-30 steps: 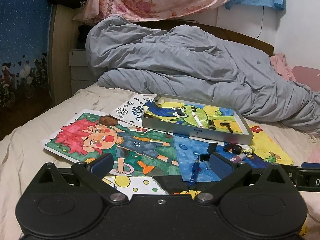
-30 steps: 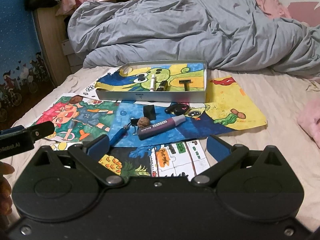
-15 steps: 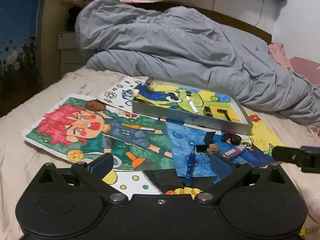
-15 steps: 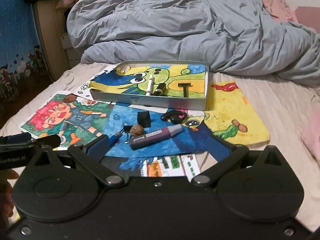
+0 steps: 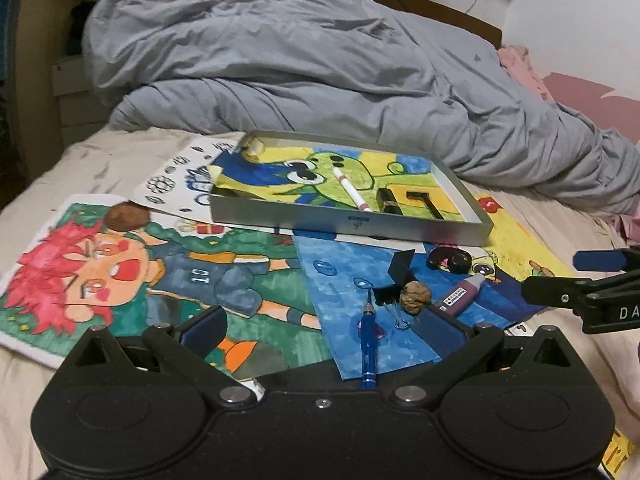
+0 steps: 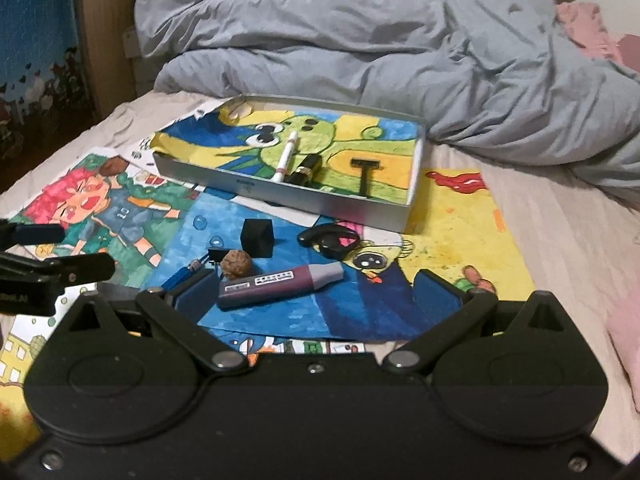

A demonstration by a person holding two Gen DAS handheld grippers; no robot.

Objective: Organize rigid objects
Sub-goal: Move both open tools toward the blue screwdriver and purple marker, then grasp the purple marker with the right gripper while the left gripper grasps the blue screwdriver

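A grey metal tray (image 5: 352, 227) (image 6: 256, 190) lies on drawings on the bed, holding a white pen (image 6: 287, 156), a black lipstick tube (image 6: 306, 168) and a black razor (image 6: 364, 176). In front of it lie a purple marker (image 6: 280, 285) (image 5: 460, 294), a walnut (image 6: 237, 263) (image 5: 416, 297), a black cube (image 6: 258, 237), a black clip-like object (image 6: 330, 239), a blue pen (image 5: 368, 336) and a binder clip (image 5: 386, 294). My left gripper (image 5: 320, 330) is open over the blue pen. My right gripper (image 6: 316, 294) is open around the purple marker, low over the paper.
A crumpled grey duvet (image 5: 320, 68) fills the back of the bed. Colourful drawings (image 5: 120, 264) cover the sheet. A brown walnut-like object (image 5: 128, 216) sits on the left drawing. Pink cloth (image 6: 624, 336) lies at the right edge. A wooden headboard stands at the left.
Both grippers have moved forward and lower toward the loose items. The right gripper's fingers now flank the purple marker; the left's flank the blue pen.
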